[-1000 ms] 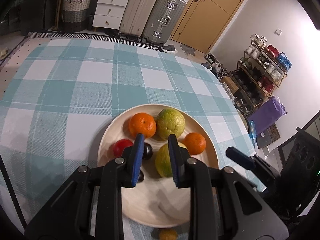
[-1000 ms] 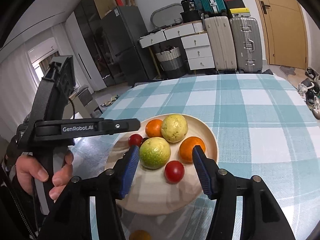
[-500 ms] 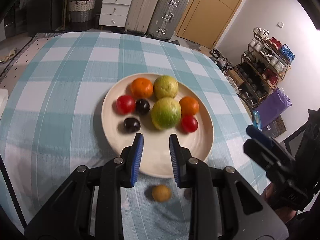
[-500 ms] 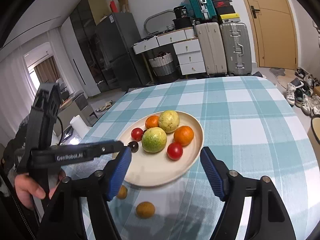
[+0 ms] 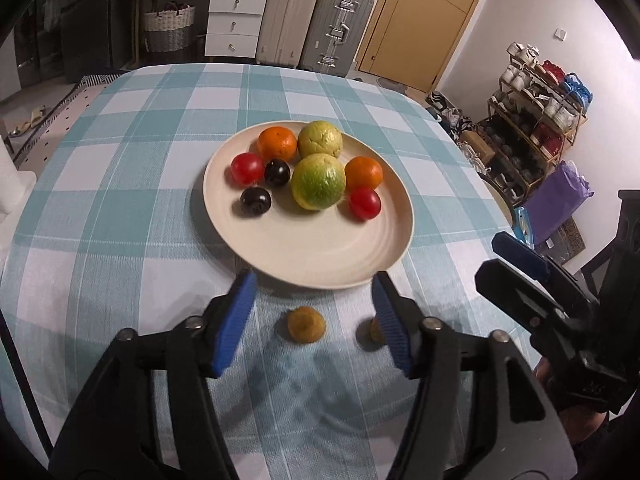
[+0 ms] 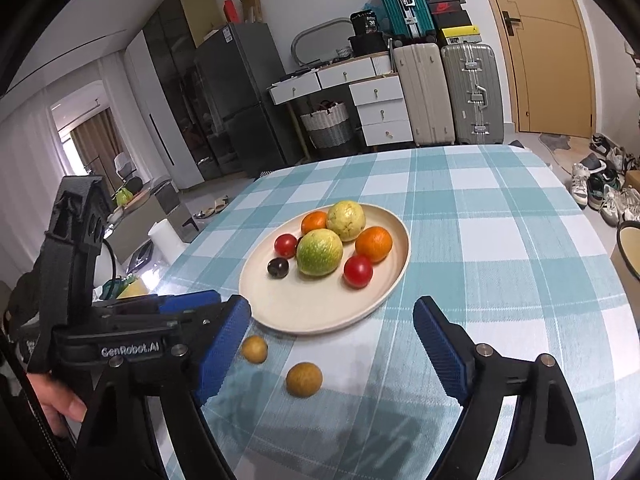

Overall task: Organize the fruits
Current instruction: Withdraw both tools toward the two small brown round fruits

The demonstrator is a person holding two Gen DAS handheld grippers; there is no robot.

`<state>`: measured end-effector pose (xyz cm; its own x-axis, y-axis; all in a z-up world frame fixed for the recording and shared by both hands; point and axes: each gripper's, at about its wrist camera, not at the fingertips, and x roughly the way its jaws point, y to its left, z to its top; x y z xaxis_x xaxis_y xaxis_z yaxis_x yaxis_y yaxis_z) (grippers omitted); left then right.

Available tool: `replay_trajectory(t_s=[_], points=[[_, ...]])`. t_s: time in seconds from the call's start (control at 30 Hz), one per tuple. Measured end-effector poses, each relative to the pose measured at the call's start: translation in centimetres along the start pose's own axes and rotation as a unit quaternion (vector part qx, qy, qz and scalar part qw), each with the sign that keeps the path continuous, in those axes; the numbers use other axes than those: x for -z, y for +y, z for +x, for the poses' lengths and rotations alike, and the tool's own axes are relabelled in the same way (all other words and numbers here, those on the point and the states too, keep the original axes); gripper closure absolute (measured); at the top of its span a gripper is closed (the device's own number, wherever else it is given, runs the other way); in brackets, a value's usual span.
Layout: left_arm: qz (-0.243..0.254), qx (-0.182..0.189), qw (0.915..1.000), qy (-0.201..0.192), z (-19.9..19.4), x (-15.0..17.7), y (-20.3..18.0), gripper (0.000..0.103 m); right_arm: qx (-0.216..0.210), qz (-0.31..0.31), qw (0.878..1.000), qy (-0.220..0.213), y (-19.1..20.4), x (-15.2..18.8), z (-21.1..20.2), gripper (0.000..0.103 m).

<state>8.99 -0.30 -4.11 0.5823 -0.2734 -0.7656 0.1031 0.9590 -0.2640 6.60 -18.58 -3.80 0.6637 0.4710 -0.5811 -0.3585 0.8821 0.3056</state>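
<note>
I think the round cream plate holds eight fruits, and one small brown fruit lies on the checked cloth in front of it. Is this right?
Not quite. Two small brown fruits lie on the checked cloth, not one. The right wrist view shows both clearly. The round cream plate does hold eight fruits.

a plate (image 5: 304, 256) is sitting mid-desk (image 5: 120, 208), carrying eight fruits bunched toward its far side. two small round fruits are lying on the desk just before the plate's near rim: one (image 5: 306, 324) between the left gripper's fingers (image 5: 234, 320), the other (image 5: 376, 330) peeking from behind the right-hand finger.
</note>
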Motion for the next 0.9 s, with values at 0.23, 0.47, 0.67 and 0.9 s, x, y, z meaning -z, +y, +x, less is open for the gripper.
replay_trajectory(t_s=[0.23,0.47,0.67,0.9], points=[[-0.005,0.001,0.9999,-0.012,-1.2,1.0,0.4,0.018,0.006,0.002,1.0,0.004,0.0,0.9,-0.6,0.015],[-0.02,0.001,0.9998,-0.001,-1.3,2.3,1.6,0.001,0.007,-0.002,1.0,0.012,0.2,1.9,-0.8,0.015],[-0.029,0.002,0.9996,0.003,-1.4,3.3,2.7,0.001,0.006,-0.002,1.0,0.026,0.3,2.8,-0.3,0.015],[-0.038,0.004,0.9992,0.014,-0.8,4.3,3.8,0.001,-0.004,-0.003,0.999,0.048,0.7,3.5,1.3,0.015]])
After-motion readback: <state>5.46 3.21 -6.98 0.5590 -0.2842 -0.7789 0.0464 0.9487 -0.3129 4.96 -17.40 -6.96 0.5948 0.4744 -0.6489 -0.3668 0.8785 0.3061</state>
